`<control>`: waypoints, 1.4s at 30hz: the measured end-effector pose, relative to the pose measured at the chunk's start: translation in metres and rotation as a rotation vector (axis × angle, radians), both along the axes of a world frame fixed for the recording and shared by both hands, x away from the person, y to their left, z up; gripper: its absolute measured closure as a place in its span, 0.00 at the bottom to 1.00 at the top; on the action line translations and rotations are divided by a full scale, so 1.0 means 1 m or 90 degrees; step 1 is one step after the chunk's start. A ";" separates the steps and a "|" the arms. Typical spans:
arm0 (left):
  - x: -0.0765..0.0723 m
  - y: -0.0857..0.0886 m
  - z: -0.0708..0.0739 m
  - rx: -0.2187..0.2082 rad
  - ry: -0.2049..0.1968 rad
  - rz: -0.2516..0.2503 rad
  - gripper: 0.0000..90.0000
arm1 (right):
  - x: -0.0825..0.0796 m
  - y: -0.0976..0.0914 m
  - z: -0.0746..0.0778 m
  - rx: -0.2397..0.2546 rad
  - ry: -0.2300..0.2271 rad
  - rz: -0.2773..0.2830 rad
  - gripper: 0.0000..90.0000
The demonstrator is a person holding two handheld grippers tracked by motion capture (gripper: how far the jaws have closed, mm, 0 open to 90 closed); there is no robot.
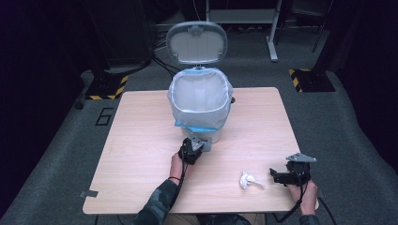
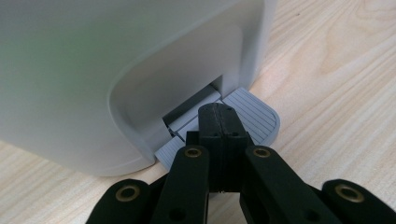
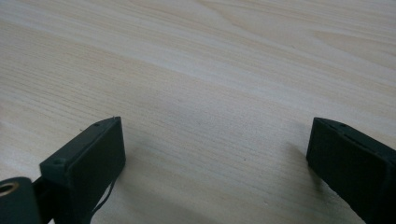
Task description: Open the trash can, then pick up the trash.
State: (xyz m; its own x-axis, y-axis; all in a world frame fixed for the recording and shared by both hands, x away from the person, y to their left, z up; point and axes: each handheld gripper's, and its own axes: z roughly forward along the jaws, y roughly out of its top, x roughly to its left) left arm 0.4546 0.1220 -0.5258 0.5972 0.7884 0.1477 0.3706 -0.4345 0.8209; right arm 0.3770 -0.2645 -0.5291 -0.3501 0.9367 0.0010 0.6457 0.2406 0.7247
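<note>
From the high view, a pale wooden table point(image 1: 141, 140) stands on grey carpet in a dark room, with yellow-and-black striped floor plates behind it at the left and right and a white stand leg at the back. A grey pedal bin point(image 1: 201, 101) sits on the far middle of the table, lined with a translucent bag that has a blue edge; its lid point(image 1: 196, 42) stands raised behind the opening. The left gripper point(image 1: 191, 151) is low at the foot of the bin on the near side. A crumpled white paper wad point(image 1: 247, 180) lies on the near right part of the table, just beside the right gripper point(image 1: 277, 176), which rests near the table's right edge with its jaws pointing toward the wad. In the left gripper view, the left gripper point(image 2: 220, 122) has its jaws pressed together with nothing between them, their tips resting on the ribbed grey pedal point(image 2: 254, 114) that juts from a recess in the bin's base onto the wood. In the right gripper view, the right gripper point(image 3: 215, 144) holds its jaws wide apart over bare light wood grain, with nothing between them.
</note>
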 end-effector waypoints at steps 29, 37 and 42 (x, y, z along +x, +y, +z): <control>0.004 0.005 0.001 -0.035 0.026 0.003 1.00 | -0.001 0.000 0.000 0.001 -0.001 -0.002 0.05; 0.006 0.008 0.001 -0.059 0.042 0.002 1.00 | -0.002 -0.003 0.001 0.003 -0.006 -0.022 0.07; 0.007 0.008 0.001 -0.055 0.040 0.000 1.00 | -0.001 -0.006 0.002 0.028 0.011 -0.026 0.04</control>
